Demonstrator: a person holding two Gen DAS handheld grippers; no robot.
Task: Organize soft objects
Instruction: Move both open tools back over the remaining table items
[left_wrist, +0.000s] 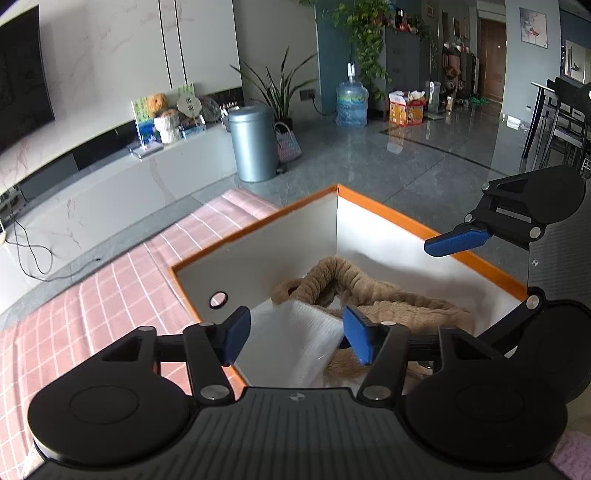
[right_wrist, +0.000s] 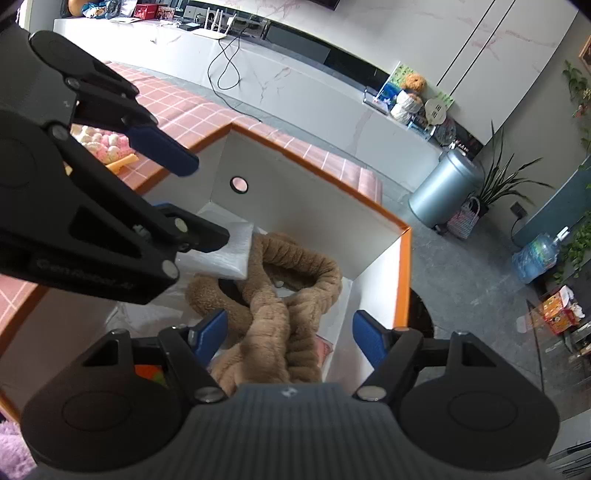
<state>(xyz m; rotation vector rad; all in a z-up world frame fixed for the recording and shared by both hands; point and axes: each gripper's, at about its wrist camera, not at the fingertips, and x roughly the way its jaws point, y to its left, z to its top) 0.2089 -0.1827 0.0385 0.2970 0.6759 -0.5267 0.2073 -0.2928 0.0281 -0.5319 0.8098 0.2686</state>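
A white box with an orange rim (left_wrist: 388, 214) (right_wrist: 402, 266) stands on the pink checked cloth. Inside lie a brown fuzzy scarf (left_wrist: 369, 291) (right_wrist: 280, 306) and a white foam pad (left_wrist: 295, 339) (right_wrist: 221, 254). My left gripper (left_wrist: 295, 338) is open over the box, its jaws on either side of the foam pad, holding nothing. My right gripper (right_wrist: 290, 338) is open above the scarf, empty. The right gripper also shows in the left wrist view (left_wrist: 458, 242); the left gripper shows in the right wrist view (right_wrist: 177, 192).
Pink and white soft balls (right_wrist: 103, 144) lie on the pink checked cloth (left_wrist: 92, 302) beside the box. A pink item (right_wrist: 325, 349) lies in the box under the scarf. A grey bin (left_wrist: 253, 144), water bottle (left_wrist: 351, 101) and TV bench stand beyond.
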